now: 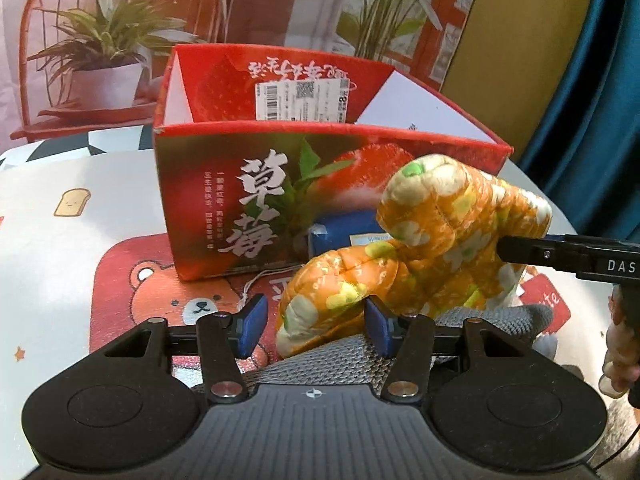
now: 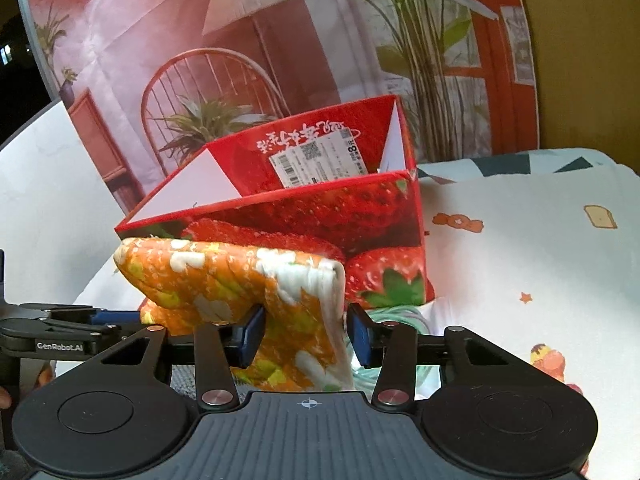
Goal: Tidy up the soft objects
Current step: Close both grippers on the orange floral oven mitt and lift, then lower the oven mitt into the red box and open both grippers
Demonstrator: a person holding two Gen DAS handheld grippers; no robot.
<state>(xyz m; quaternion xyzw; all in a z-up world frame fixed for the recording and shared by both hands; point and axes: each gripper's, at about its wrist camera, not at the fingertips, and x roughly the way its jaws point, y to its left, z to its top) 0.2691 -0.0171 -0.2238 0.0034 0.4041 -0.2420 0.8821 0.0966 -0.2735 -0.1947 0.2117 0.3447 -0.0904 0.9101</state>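
An orange floral padded cloth (image 1: 436, 236) hangs lifted in front of the open red strawberry box (image 1: 320, 140). My left gripper (image 1: 314, 326) is open; the cloth's lower end lies between its blue pads (image 1: 254, 322), touching the right one. My right gripper (image 2: 306, 336) has its blue pads (image 2: 252, 334) on either side of a fold of the same cloth (image 2: 224, 276), holding it up near the box (image 2: 320, 216). In the left wrist view the right gripper's finger (image 1: 560, 254) enters from the right onto the cloth.
A grey knitted item (image 1: 352, 356) lies under the cloth. A blue packet (image 1: 344, 236) sits by the box front. A pale green item (image 2: 400, 316) lies beside the box. The table has a cartoon-print cover (image 1: 80, 208). A printed backdrop (image 2: 240, 40) stands behind.
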